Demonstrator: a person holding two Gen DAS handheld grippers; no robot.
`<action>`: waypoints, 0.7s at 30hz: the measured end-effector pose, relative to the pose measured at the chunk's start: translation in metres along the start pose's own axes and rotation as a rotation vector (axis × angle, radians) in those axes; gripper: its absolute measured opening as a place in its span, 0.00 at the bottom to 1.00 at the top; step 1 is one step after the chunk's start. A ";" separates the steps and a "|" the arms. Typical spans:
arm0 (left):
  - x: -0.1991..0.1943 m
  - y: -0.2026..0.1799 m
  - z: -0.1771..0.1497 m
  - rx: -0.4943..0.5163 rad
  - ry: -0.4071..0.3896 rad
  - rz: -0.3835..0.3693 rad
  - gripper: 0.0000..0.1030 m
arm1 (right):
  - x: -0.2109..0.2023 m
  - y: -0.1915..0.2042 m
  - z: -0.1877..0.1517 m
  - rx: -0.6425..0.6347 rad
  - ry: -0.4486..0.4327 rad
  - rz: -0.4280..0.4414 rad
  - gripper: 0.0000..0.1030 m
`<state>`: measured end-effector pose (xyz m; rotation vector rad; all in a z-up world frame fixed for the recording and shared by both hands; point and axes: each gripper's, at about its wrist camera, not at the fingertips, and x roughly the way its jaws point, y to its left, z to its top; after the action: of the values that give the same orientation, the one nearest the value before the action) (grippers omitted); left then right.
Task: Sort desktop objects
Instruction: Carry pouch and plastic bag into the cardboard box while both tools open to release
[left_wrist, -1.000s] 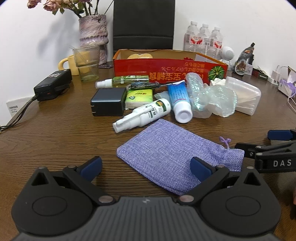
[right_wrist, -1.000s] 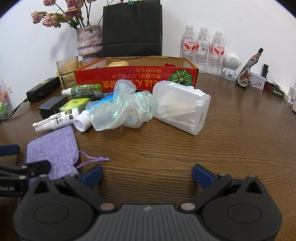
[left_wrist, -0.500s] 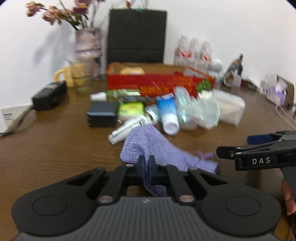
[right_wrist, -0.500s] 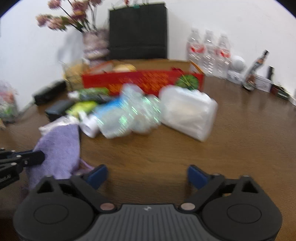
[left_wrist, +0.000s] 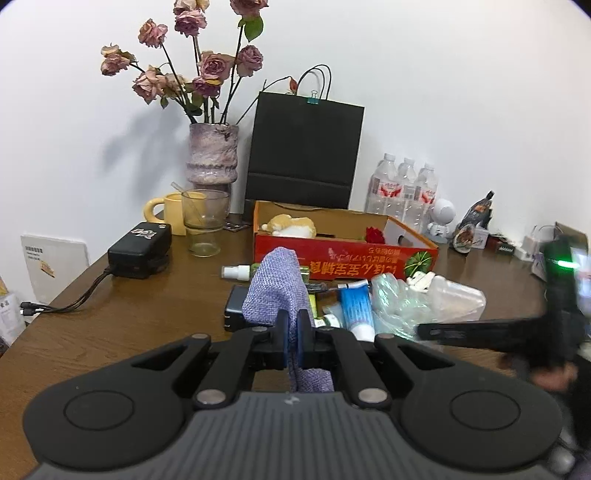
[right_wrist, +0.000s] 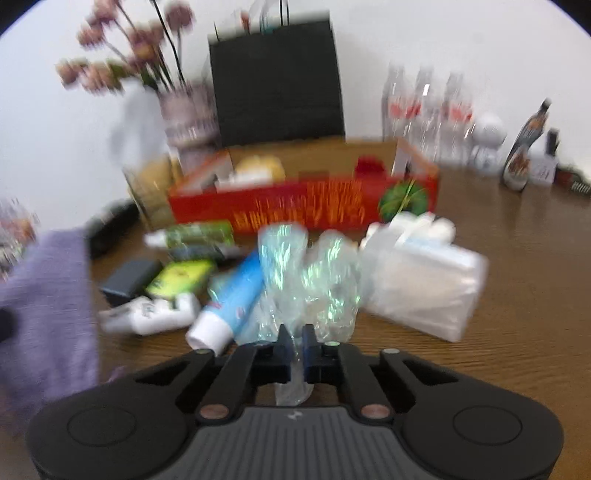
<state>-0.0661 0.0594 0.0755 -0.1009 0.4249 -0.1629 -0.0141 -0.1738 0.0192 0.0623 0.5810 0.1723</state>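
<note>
The lilac woven drawstring pouch (left_wrist: 275, 291) hangs upright, pinched in the left gripper (left_wrist: 292, 341) above the table. Rightward, the right gripper (right_wrist: 297, 349) clamps crinkled iridescent clear plastic wrap (right_wrist: 306, 273), nearer the red cardboard box (left_wrist: 343, 254).

Tube (right_wrist: 231, 295) left of crinkled bag (right_wrist: 314, 280), box (right_wrist: 303, 206) behind
</note>
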 end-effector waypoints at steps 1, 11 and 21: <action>0.003 0.002 0.004 -0.014 0.005 -0.031 0.05 | -0.018 0.002 0.000 -0.027 -0.061 -0.016 0.02; 0.073 -0.012 0.102 0.027 -0.011 -0.163 0.05 | -0.051 -0.004 0.108 -0.148 -0.317 -0.062 0.02; 0.232 -0.001 0.194 -0.078 0.137 -0.300 0.05 | 0.057 -0.029 0.205 -0.112 -0.237 -0.036 0.03</action>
<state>0.2232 0.0298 0.1585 -0.2317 0.5514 -0.4505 0.1502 -0.1942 0.1565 -0.0361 0.3350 0.1592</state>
